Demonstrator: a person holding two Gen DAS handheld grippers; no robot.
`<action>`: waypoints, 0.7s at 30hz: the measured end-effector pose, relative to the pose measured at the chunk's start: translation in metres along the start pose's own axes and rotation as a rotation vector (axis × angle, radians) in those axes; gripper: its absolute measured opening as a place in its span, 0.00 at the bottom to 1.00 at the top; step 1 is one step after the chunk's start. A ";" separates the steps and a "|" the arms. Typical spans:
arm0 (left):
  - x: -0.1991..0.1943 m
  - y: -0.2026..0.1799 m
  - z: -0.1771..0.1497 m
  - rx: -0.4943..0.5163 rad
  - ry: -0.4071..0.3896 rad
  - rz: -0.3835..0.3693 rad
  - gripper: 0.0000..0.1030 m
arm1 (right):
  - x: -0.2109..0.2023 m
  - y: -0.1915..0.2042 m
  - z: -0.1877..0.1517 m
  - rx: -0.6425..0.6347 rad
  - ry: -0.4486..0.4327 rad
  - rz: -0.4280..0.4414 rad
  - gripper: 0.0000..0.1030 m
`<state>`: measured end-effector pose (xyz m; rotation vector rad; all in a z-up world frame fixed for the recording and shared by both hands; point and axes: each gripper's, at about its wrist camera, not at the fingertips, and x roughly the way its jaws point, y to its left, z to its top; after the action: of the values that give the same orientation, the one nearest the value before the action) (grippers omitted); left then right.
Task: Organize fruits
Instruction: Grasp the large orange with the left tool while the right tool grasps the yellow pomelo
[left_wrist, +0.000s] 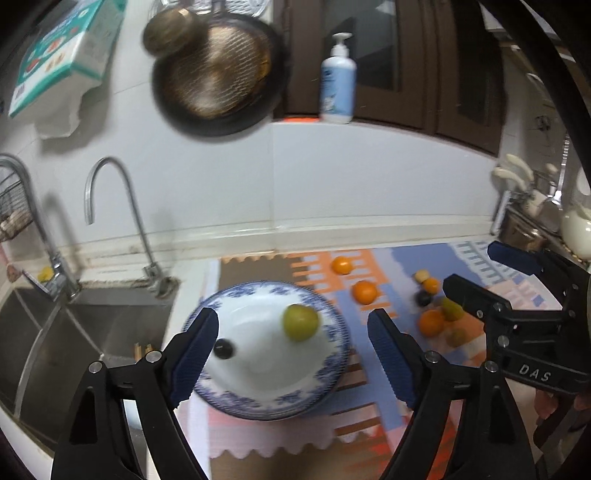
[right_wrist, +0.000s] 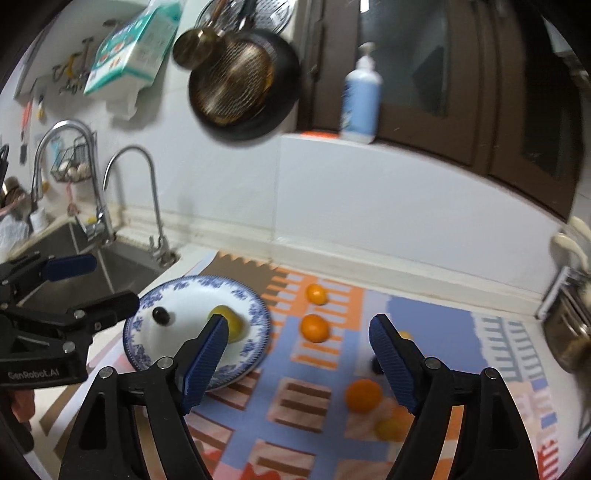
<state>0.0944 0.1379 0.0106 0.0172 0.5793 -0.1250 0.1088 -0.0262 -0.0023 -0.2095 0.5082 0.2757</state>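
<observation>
Both grippers, left gripper (left_wrist: 291, 354) and right gripper (right_wrist: 297, 363), gape wide, empty; aim next for the round orange fruit (right_wrist: 363, 395), probably a tangerine, at five o'clock from the blue-patterned white plate (right_wrist: 255, 314)

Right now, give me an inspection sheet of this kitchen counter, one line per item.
Surface: patterned mat on the counter, beside the sink.
Job's things: blue-and-white plate holds a green fruit and a small dark fruit; two oranges apart on the mat; a cluster of mixed fruits further right.
Clutter: nothing seen on the mat besides the fruit.
Grippers: left gripper open above the plate, nothing between its pads; right gripper open above the mat, holding nothing.
Cables: nothing seen.
Surroundings: two faucets, hanging pan, pump bottle on the ledge.
</observation>
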 end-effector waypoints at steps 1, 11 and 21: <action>-0.001 -0.006 0.001 0.005 -0.004 -0.015 0.81 | -0.006 -0.005 0.000 0.006 -0.011 -0.015 0.77; 0.005 -0.062 0.011 0.088 -0.026 -0.114 0.85 | -0.045 -0.052 -0.012 0.058 -0.060 -0.116 0.80; 0.023 -0.108 0.010 0.203 -0.039 -0.171 0.85 | -0.050 -0.095 -0.027 0.077 -0.019 -0.160 0.80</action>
<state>0.1059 0.0278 0.0089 0.1618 0.5272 -0.3490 0.0842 -0.1335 0.0122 -0.1714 0.4793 0.1016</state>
